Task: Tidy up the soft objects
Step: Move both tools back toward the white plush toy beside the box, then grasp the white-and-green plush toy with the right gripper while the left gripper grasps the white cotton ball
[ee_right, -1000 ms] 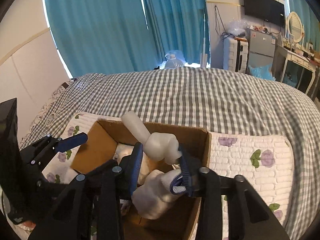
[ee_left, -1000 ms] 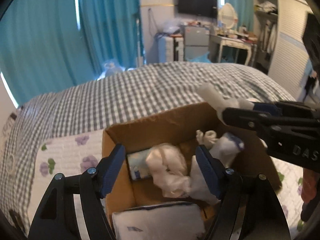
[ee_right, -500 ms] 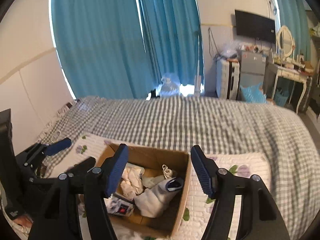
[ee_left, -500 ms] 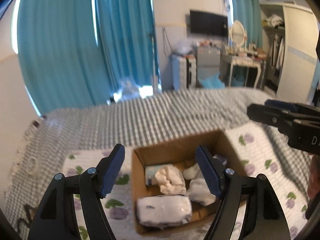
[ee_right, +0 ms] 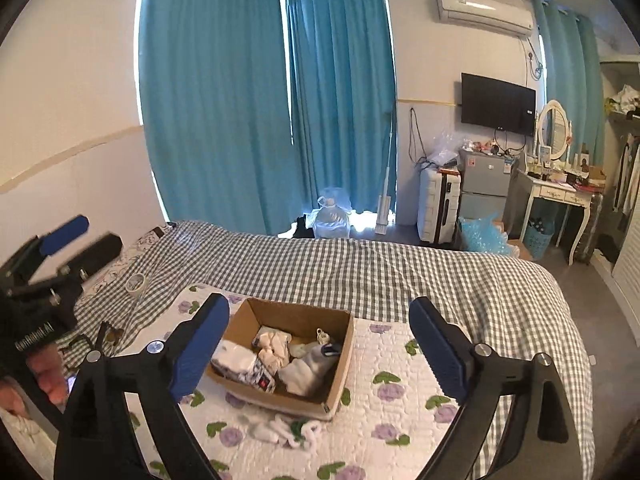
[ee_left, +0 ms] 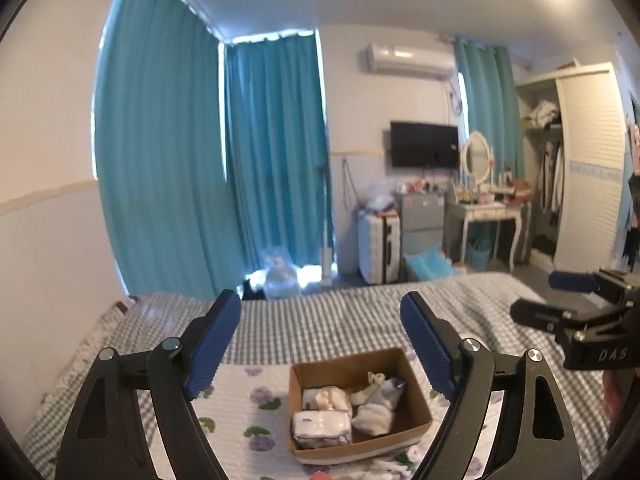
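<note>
Both claws risen above cardboard box (ee_right: 338,364), right claw (ee_right: 319,346) opening, sock released, left claw (ee_left: 321,346) opening, empty

A home bedroom: gingham-covered bed (ee_right: 400,272), teal curtains (ee_right: 224,112), dressing table (ee_right: 560,196) (oval mirror on top), open wardrobe (ee_left: 576,168).

Both wrist cameras look forward and slightly down from well above the bed (ee_left: 320,320), toward the curtains (ee_right: 256,100). Both views share the cardboard box (ee_left: 412,412) and the far wall's television (ee_right: 498,102).
</note>
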Demonstrator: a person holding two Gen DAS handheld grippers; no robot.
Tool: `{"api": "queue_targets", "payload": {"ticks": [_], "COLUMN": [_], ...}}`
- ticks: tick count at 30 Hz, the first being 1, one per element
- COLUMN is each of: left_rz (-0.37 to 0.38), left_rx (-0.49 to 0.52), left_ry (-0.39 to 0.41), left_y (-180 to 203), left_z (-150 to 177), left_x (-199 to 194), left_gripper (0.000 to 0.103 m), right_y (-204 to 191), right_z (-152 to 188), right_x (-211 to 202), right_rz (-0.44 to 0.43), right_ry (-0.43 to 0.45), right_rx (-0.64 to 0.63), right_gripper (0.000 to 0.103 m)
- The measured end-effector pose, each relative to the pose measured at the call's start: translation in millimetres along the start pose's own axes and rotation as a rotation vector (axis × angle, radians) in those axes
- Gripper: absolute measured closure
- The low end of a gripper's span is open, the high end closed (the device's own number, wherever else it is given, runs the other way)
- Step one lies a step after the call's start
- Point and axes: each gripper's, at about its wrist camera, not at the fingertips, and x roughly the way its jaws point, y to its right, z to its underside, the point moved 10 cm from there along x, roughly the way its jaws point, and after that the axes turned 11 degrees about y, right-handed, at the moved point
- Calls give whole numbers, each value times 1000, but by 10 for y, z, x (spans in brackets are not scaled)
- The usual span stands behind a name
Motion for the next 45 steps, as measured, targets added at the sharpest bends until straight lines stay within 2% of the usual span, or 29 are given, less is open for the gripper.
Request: {"api": "queue_targets", "payload": {"ticks": [4,6,9,12,16,21,33,42,44,45], "left_rz": [0,-8,-27,-64,-96,-96,-86,-87,-80,-77], "left_rx": [-41,-52,-16,6,-26,-50,-79,-103,-112,-111], "left_ry": [-36,-66,-104,-142,-232,-360,-541,-636,-650,-656], "left_y": [-42,-58,-13,-36,-66,10,8,-7,3,13], "left_z": [95,241,513,870,1423,2111,3043,3499,3547,3563], "left_x": [-137,-160,-195,-150,-53,88,463,607,622,629], "left_gripper": [19,20,20,20,20,19,20,20,20,20], "right_y": [-72,-80,-55,-30,6,-3,-169,-228,-222,-216], "right_z": [97,206,434,769,1324,1837,2819,3242,3313,3334], "right_x": [-238,-291,-292,-223,-13,288,1104,1530,1598,1618], "right_rz": [-23,-26,-26,-17,-25,-31,-83,-118,-119,-116], "right_ry": [0,-9,-35,-80,-162,-245,-458,-566,-588,-594], "right_rx": [0,4,8,-2,20,14,1,30,43,48], "right_gripper": [11,11,11,11,11,11,12,28,46,46]}}
